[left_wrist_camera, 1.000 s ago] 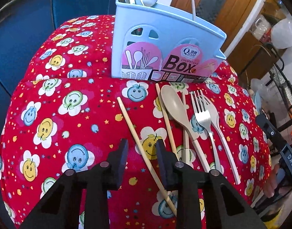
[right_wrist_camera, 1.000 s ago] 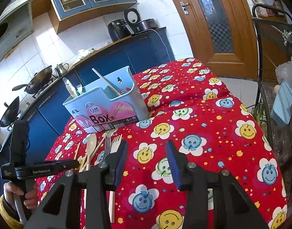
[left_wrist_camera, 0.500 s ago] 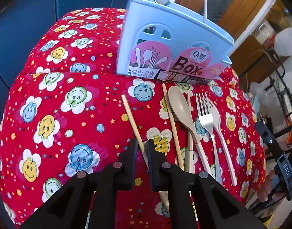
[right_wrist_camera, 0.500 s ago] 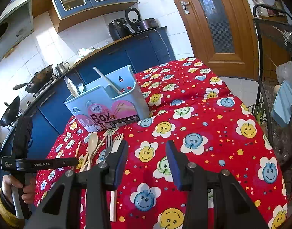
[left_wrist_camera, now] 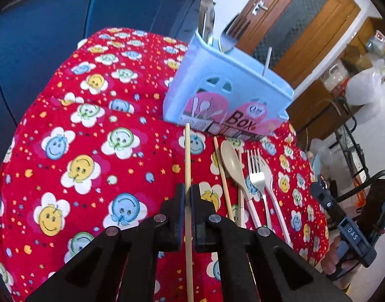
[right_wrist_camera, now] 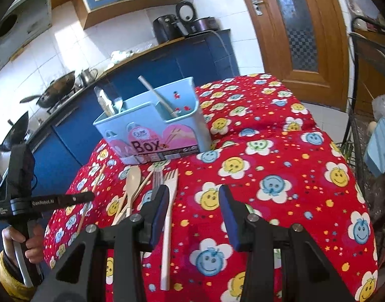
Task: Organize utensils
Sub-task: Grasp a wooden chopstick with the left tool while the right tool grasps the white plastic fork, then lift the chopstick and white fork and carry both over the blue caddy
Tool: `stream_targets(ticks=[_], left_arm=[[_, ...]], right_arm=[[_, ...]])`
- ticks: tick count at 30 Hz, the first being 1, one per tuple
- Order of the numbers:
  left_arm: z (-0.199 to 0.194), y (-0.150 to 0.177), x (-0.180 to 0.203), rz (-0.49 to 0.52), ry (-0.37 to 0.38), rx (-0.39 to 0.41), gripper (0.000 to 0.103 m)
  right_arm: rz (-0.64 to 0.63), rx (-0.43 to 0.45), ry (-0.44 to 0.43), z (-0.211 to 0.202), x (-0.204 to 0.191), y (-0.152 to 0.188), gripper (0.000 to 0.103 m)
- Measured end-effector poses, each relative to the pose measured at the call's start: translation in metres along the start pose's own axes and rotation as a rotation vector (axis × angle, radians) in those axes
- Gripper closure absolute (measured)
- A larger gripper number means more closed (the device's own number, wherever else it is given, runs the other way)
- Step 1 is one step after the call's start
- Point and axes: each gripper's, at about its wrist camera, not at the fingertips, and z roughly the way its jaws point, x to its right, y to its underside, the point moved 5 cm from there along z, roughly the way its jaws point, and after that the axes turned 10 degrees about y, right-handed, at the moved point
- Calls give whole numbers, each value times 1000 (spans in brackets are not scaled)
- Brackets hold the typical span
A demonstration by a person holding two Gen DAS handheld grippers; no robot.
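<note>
1. A thin, pale wooden chopstick (left_wrist_camera: 188, 166) runs straight up the middle of the left wrist view, pinched between the black pads of the left tool (left_wrist_camera: 188, 201), whose jaws have just closed onto it; its far tip reaches close to the base of the box.
2. To the right of it in that view lie a second chopstick (left_wrist_camera: 224, 176), a smooth beige spoon (left_wrist_camera: 232, 163) with an oval bowl, a shiny metal fork (left_wrist_camera: 256, 173) and a cream plastic fork (left_wrist_camera: 270, 183), side by side, handles toward the camera.
3. They rest on a surface covered by a red, ribbed cloth (left_wrist_camera: 96, 151) printed with smiley-face flowers in yellow, blue and green.
4. Above centre stands a pale blue plastic utensil box (left_wrist_camera: 230, 93) with cut-out holes and a pink label reading "Box". A metal fork and other metal pieces stand in its left compartment; a thin pale stick leans in the right one.
5. The right tool (right_wrist_camera: 192, 209) sits in the lower middle of its own view, jaws partly apart with nothing between them, above the cloth beside the cream fork.
6. Blue cabinets and a wooden door fill the background.
</note>
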Motion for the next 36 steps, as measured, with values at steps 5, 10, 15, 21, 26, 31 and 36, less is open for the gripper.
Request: stream_targets(ticks=[5,10,15,21,26,31,36], left_arm=[[-9,-3,1,17,12,53,99],[-16,-6,3,54,13,94,99],[-20,-8,7,87,11,128,99],[-24,-12,7,99,17,156,99],[-25,-12,4,94,34,164,99],[-26,-13,2,100,47,181,99],[-27,-13,7,104,61,191,99]], right_arm=[[-35,-69,-14,11,-14,2,59],[-94,-155,-3,26,-23,6,60],[-180,-284,3,42,-33,12,70],[-309,-376,47,54,-51,15,77],[-385,-453,93,63,-61,17,80],[-409,-493,113,71,-66,13,86],[-374,-459,119,71,-63,11,95]])
